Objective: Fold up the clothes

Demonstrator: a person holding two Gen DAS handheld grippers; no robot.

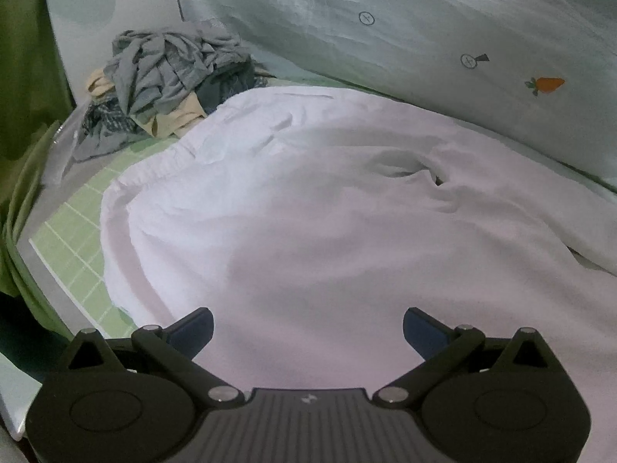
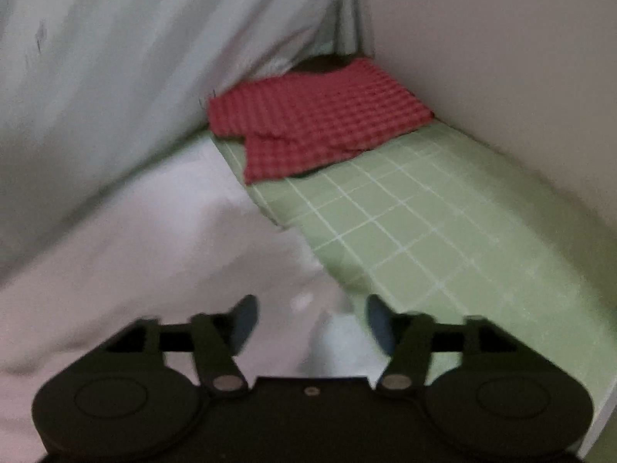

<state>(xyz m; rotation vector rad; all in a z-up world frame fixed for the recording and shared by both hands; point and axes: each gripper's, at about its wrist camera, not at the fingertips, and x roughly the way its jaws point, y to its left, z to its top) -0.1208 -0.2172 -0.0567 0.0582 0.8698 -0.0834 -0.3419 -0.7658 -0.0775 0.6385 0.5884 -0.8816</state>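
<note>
A white garment [image 1: 308, 200] is spread flat over the middle of the green grid mat [image 1: 73, 239], its hem reaching toward the mat's left edge and its far side lying along the pale printed bedding [image 1: 385, 38] banked up behind. It appears to be laid out this way so that its outline can be read and its edges reached for a fold.

The left gripper [image 1: 307, 330] is held low over the near part of the garment with its jaws spread wide and nothing between them, so no cloth is gripped. The right gripper [image 2: 311, 322] is likewise parted over the garment's right border, where white cloth meets bare mat; the view is blurred, but no fabric seems to be pinched between the pads.

A crumpled pile of unfolded clothes [image 1: 166, 88] is kept at the mat's far left corner, apart from the working area. A red checked garment [image 2: 312, 115], already folded, is set at the far right corner, probably as the finished stack. Judged from this, the white piece is the one in hand, with its folding not yet completed.
</note>
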